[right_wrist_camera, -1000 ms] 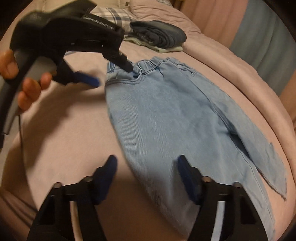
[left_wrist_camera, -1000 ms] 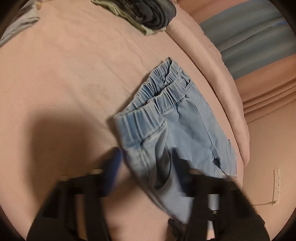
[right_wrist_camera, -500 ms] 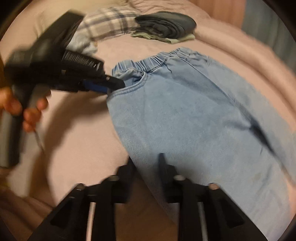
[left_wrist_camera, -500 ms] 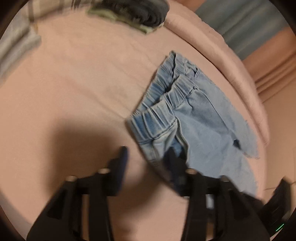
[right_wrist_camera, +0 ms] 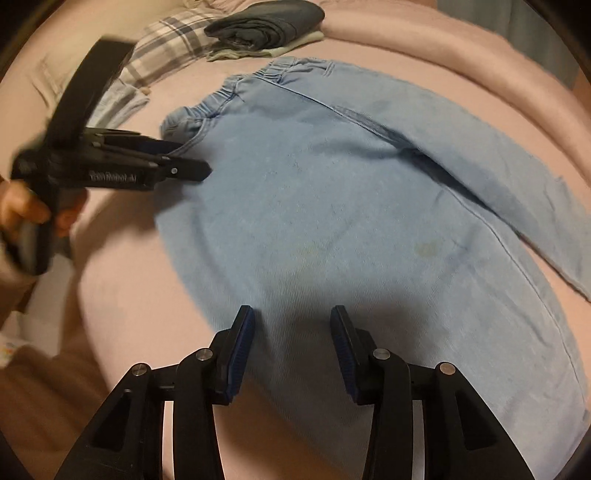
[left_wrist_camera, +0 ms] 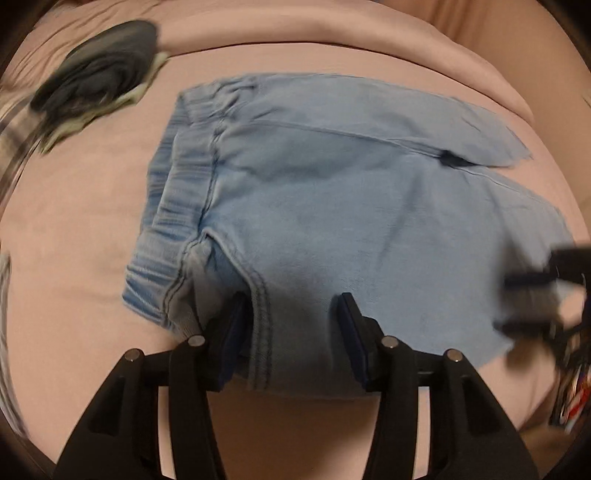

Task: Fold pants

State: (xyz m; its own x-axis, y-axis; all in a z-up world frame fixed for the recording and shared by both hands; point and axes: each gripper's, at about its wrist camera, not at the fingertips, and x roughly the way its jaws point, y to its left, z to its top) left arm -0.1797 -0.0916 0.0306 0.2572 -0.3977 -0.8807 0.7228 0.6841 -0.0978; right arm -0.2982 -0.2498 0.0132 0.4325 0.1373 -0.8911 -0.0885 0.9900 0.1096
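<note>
Light blue denim pants (left_wrist_camera: 351, 206) lie spread flat on a pink bed, waistband to the left. My left gripper (left_wrist_camera: 293, 325) hovers over the pocket by the waistband; its jaws are closing with denim between them, not pinched. From the right wrist view it (right_wrist_camera: 192, 171) shows at the pocket, held by a hand (right_wrist_camera: 22, 206). My right gripper (right_wrist_camera: 291, 332) stands over the near edge of the pants (right_wrist_camera: 351, 206), jaws opening, cloth beneath them and not gripped. It appears blurred (left_wrist_camera: 532, 299) at the leg hem.
A pile of dark folded clothes (right_wrist_camera: 266, 26) sits at the back of the bed, seen blurred in the left wrist view (left_wrist_camera: 99, 74). A plaid cloth (right_wrist_camera: 173, 48) lies beside it. The pink cover (left_wrist_camera: 74, 221) drops off to the floor (right_wrist_camera: 37, 387) at the near left.
The left wrist has rolled, and its jaws have spread wider over the pocket. The right jaws narrowed on the pants' near edge, then parted again. Both grippers slid sideways along the pants.
</note>
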